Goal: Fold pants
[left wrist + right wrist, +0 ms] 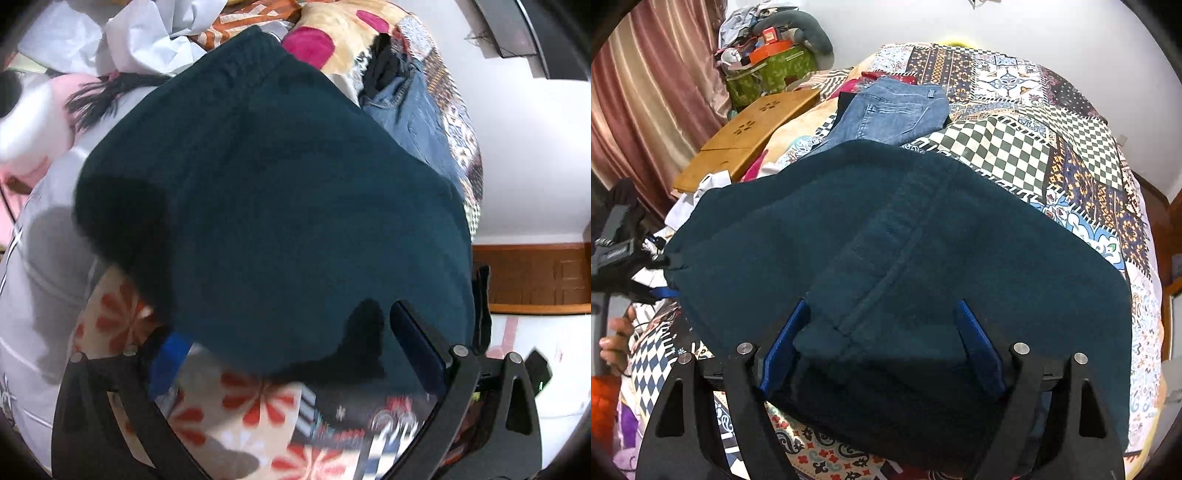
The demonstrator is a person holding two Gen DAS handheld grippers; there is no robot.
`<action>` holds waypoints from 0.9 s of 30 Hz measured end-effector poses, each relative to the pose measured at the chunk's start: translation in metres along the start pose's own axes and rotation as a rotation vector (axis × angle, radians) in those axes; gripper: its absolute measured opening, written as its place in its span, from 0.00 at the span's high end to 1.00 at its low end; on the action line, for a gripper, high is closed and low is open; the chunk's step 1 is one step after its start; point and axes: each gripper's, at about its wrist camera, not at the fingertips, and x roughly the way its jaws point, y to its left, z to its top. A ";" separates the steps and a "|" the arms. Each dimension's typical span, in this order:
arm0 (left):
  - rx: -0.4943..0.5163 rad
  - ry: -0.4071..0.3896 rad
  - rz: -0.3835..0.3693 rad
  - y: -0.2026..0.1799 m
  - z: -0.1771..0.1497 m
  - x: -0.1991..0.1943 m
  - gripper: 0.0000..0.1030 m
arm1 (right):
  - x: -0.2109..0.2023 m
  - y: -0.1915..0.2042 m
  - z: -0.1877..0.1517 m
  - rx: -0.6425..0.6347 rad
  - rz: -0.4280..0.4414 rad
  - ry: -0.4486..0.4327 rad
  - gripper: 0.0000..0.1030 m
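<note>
Here, dark teal pants (894,236) lie folded into a thick bundle on a patchwork bedspread (1015,147), their elastic waistband toward the far end of the bed in the left wrist view and a long seam running up the middle in the right wrist view. The right gripper (882,343) straddles the near folded corner of the bundle with its jaws spread wide; its 2 blue pads stand on either side of the cloth, and the right-hand pad shows a gap, so the grip looks released rather than clamped. The left gripper (288,354) hangs over the opposite edge of the pants, its jaws also wide apart, 1 blue-padded finger (417,350) resting against the teal fabric and the other finger beside the hem; the picture there is blurred, and no pinch on the cloth can be seen. In the right wrist view that same left gripper (624,251) appears at the pants' left edge, with the person's fingers (617,343) below it. Just behind the bundle lies a pair of blue jeans (894,110). Farther off, a wooden board (746,140) sits near a pink curtain (646,92), beside a green bag (768,74) piled with clutter.
</note>
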 end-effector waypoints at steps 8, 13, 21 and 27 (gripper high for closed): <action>-0.017 -0.174 0.173 -0.011 0.010 -0.010 0.59 | 0.000 0.000 0.001 0.006 0.003 0.006 0.22; 0.049 -0.283 0.186 -0.023 0.010 -0.037 0.75 | -0.013 -0.003 0.006 0.041 0.060 0.011 0.23; 0.382 -0.551 0.330 -0.121 0.001 -0.098 0.79 | -0.072 -0.019 0.005 0.082 0.070 -0.133 0.24; 0.664 -0.755 0.339 -0.228 -0.036 -0.133 0.79 | -0.089 -0.067 -0.017 0.191 0.014 -0.159 0.24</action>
